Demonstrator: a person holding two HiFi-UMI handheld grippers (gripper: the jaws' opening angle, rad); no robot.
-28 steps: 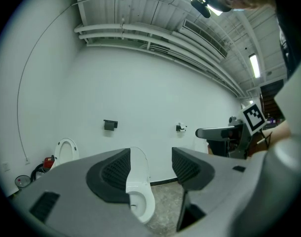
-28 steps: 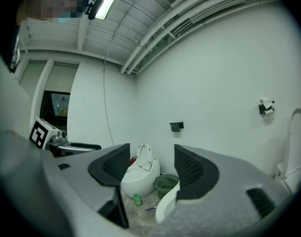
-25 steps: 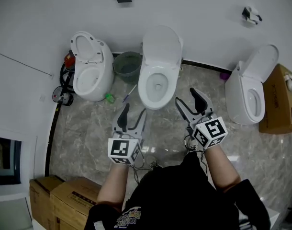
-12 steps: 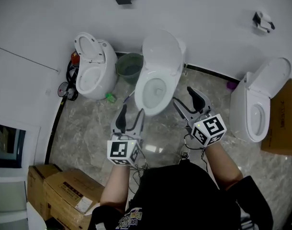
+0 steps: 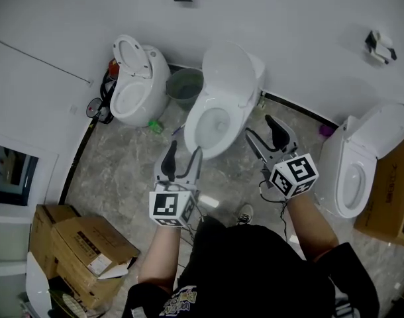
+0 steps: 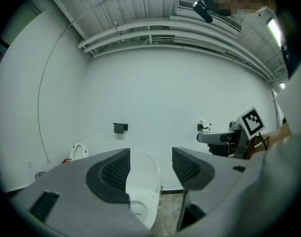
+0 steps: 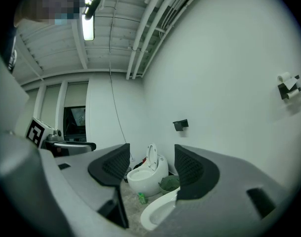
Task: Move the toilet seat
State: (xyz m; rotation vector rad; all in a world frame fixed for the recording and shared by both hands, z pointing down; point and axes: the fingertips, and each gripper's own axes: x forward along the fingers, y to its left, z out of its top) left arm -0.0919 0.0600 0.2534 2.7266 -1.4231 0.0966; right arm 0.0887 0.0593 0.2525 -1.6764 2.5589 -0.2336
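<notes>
The middle white toilet (image 5: 212, 128) stands by the wall with its lid (image 5: 228, 71) raised upright over the open bowl. My left gripper (image 5: 183, 154) hovers open in front of the bowl's near left rim, touching nothing. In the left gripper view (image 6: 150, 164) the raised lid (image 6: 143, 177) shows between the spread jaws, farther off. My right gripper (image 5: 261, 130) is open to the right of the bowl, clear of it. The right gripper view (image 7: 151, 164) looks past the bowl's rim (image 7: 158, 211) with nothing between the jaws.
Another toilet (image 5: 132, 85) with its seat up stands on the left, and a third (image 5: 361, 158) on the right. A green bucket (image 5: 185, 85) sits between the left and middle toilets. Cardboard boxes (image 5: 83, 250) lie at the lower left, one more (image 5: 394, 191) at the right.
The head view has swung, so the toilets sit more slanted in the picture. Both grippers stay open and keep nearly the same places before the middle toilet.
</notes>
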